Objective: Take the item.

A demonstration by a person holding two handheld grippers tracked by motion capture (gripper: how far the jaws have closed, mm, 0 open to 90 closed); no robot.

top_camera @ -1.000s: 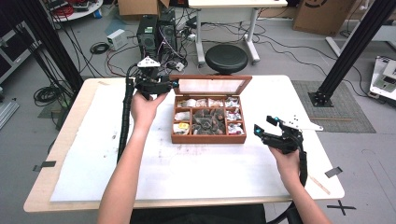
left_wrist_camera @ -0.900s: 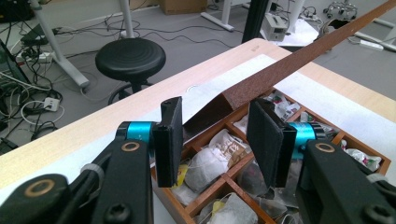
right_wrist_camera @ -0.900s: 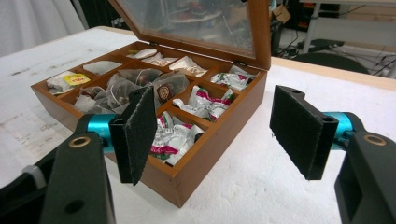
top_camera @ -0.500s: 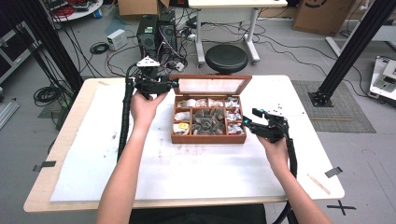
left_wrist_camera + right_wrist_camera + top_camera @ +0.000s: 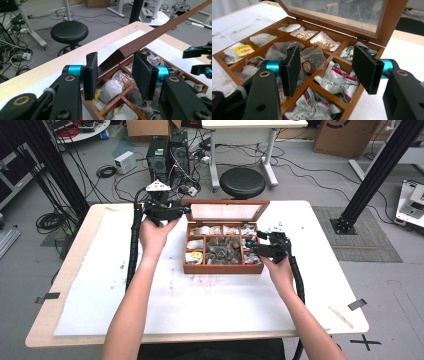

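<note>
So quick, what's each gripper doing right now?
Left gripper: open, the lid corner loose between its jaws.
Right gripper: open, empty, jaws just been opening, above the tea box.

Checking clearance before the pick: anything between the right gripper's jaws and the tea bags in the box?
Nothing. In the right gripper view the right gripper hangs open over the green-and-white packets in the wooden box, with only air between.

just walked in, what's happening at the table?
A person is working on a wooden tea box with a gripper in each hand. The left gripper is at the corner of the raised glass lid, its jaws on either side of the lid's frame. The right gripper hovers open over the box's compartments of green-and-white packets, nothing between its jaws.
</note>
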